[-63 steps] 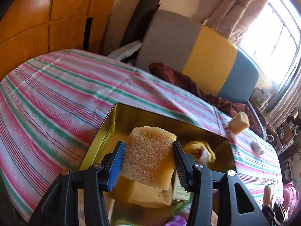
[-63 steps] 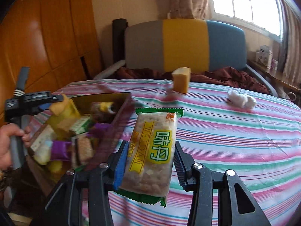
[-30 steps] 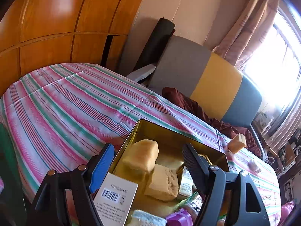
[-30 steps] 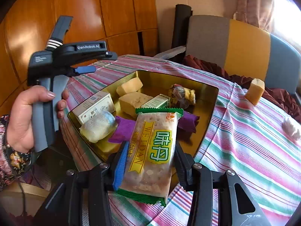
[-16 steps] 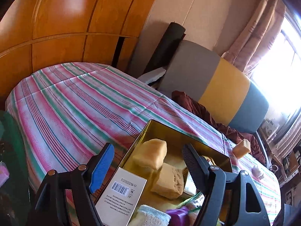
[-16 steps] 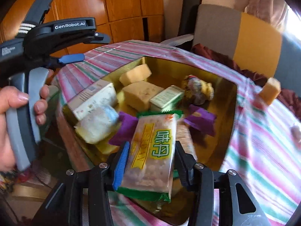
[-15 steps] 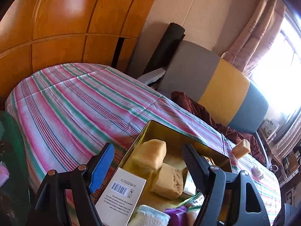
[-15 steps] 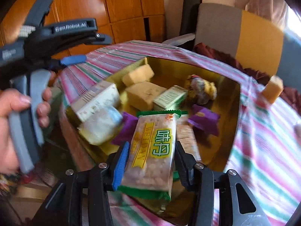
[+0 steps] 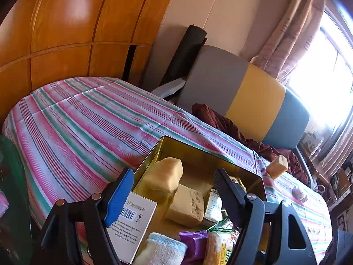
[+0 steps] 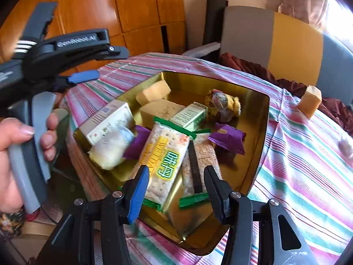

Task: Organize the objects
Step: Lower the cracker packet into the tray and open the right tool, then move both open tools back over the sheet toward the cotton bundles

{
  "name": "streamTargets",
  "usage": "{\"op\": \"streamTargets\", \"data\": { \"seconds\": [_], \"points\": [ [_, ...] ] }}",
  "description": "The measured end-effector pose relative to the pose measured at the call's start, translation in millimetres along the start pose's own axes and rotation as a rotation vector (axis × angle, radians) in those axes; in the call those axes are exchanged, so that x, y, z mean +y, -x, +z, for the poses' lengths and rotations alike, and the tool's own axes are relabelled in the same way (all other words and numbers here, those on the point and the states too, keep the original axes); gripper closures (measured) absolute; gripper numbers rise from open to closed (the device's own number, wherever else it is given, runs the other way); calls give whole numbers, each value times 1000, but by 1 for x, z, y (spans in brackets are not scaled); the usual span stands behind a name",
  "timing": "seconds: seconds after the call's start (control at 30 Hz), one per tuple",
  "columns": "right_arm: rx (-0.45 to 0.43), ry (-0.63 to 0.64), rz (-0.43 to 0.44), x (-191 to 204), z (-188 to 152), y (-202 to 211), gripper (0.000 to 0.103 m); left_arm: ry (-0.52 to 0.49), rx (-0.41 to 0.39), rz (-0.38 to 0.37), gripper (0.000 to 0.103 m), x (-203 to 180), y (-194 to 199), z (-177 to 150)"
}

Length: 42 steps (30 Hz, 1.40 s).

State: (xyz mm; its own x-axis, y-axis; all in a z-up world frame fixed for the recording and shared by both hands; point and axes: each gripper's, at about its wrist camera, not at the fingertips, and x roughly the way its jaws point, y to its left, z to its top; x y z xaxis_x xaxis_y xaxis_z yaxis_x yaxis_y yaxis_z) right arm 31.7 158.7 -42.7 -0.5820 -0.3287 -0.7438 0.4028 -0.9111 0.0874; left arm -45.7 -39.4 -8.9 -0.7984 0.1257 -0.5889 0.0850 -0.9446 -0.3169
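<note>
Both tongs are spread apart and hold nothing. Right gripper hangs over the near side of the gold tin. Left gripper hangs over the tin's other side.

Right under the right gripper lies the cracker pack, yellow and green, flat on top of the other things in the tin. Beside it are a second cracker pack, two purple packets, a white box, a small green box, a white roll, a wrapped cake and two yellow sponges.

Outside the tin, one more sponge block sits on the cloth near the far edge, well apart from the tin. A small white lump lies farther along.

Under the tin is a table with a striped cloth, pink, green and white. Behind it stands a chair back in grey, yellow and blue, with a dark red cloth piled on the seat. Wood panels cover the wall, and a bright window with a curtain is to the side.
</note>
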Motion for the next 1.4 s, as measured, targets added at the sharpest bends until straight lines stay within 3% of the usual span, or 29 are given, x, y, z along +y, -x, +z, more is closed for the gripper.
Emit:
{"op": "streamTargets", "data": {
  "seconds": [0.37,0.9,1.13,1.4],
  "points": [
    [-28,54,-106,3,5,9,50,-8,20,-4,27,-4,-1,-7],
    [-65,-86,-197,-54,3,33,47,-87,93,-84,27,-42,-2,-36],
    [-85,-142,-265,-97,-7,47,46,-153,141,-146,27,-79,2,-55],
    [-47,-263,-409,-196,-49,54,43,-252,163,-235,27,-134,5,-70]
  ]
}}
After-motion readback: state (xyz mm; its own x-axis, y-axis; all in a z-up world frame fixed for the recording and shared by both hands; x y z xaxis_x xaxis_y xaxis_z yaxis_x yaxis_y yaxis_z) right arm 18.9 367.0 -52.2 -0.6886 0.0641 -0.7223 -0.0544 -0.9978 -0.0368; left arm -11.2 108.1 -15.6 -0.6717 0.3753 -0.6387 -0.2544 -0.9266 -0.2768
